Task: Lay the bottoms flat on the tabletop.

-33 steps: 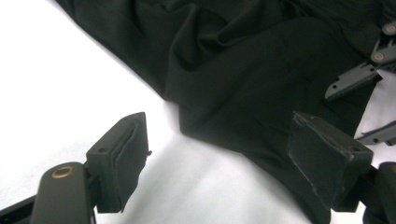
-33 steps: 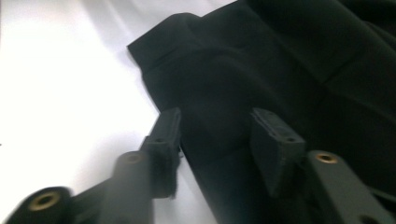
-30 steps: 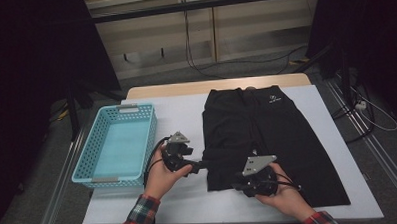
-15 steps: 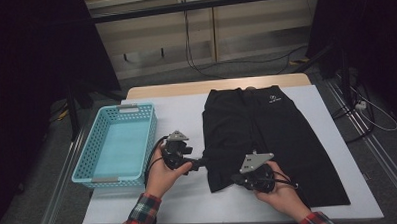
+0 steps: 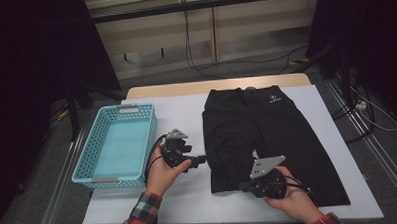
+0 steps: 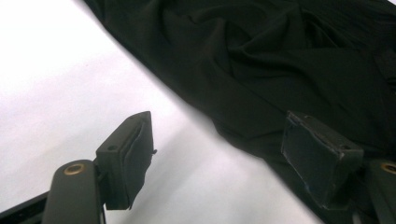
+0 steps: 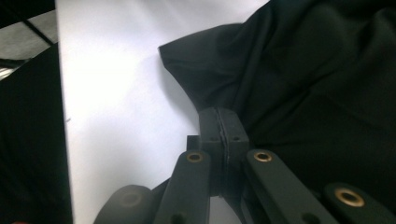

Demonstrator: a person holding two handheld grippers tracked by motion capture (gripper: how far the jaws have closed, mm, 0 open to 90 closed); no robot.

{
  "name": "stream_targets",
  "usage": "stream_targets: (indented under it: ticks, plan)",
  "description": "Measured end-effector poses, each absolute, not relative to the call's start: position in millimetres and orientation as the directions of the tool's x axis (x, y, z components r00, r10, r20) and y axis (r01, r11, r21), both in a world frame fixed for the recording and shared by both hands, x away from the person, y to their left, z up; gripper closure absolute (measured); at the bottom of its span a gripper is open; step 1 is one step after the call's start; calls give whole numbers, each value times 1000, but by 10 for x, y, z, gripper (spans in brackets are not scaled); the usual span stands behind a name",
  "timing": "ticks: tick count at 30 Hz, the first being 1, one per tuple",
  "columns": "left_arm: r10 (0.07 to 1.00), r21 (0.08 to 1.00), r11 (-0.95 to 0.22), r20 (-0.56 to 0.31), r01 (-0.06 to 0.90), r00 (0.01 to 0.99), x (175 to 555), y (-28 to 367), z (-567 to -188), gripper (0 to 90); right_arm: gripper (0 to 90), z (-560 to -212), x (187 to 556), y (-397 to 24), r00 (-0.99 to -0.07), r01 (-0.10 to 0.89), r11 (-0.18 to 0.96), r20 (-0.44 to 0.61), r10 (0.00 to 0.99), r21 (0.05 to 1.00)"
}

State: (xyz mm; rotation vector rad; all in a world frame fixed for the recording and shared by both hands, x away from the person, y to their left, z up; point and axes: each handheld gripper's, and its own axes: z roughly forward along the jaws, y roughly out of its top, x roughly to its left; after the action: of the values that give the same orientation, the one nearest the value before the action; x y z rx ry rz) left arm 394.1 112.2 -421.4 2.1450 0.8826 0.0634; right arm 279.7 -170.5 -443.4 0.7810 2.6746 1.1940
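A pair of black shorts (image 5: 267,134) lies flat on the white table (image 5: 176,113), waistband at the far side. My left gripper (image 5: 204,159) is open at the shorts' left edge. In the left gripper view (image 6: 219,140) one pad hangs over bare table and the other over the dark cloth (image 6: 280,60), and neither pad presses on it. My right gripper (image 5: 241,186) is at the near hem of the left leg. In the right gripper view its jaws (image 7: 219,116) are shut together on a pinch of the fabric (image 7: 317,70), which bunches toward them.
A light blue plastic basket (image 5: 83,166) stands on the table's left part, close beside my left hand. The table's near edge runs just below both hands. Cables and dark stands sit on the floor around the table.
My right gripper has shifted slightly left along the near hem and now pinches the cloth. The left hand and gripper have stayed where they were.
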Motion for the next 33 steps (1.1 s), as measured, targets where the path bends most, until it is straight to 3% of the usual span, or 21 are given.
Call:
stream_targets:
  ticks: [6,13,15,25,30,33]
  plan:
    - [611,692,-451,-220,563,761,3953,1075,-4247,270,899,-4412,2742,-1689,-864,385,564,69,499,731]
    - [623,696,-424,-240,579,744,4016,1004,-4290,341,761,-4469,2787,-1660,-850,382,562,40,526,734]
    - [626,693,-445,-211,567,750,4052,936,-4329,356,733,-4466,2790,-1662,-845,384,552,41,534,740]
    - [650,669,-502,-125,548,749,4148,809,-4486,683,626,-4427,2819,-1704,-838,374,513,45,543,772]
    - [647,682,-478,-153,554,747,4177,790,-4518,862,622,-4405,2818,-1659,-842,359,515,33,538,779]
    - [637,683,-469,-177,560,750,4195,745,-4517,900,623,-4404,2827,-1645,-844,356,514,32,536,780]
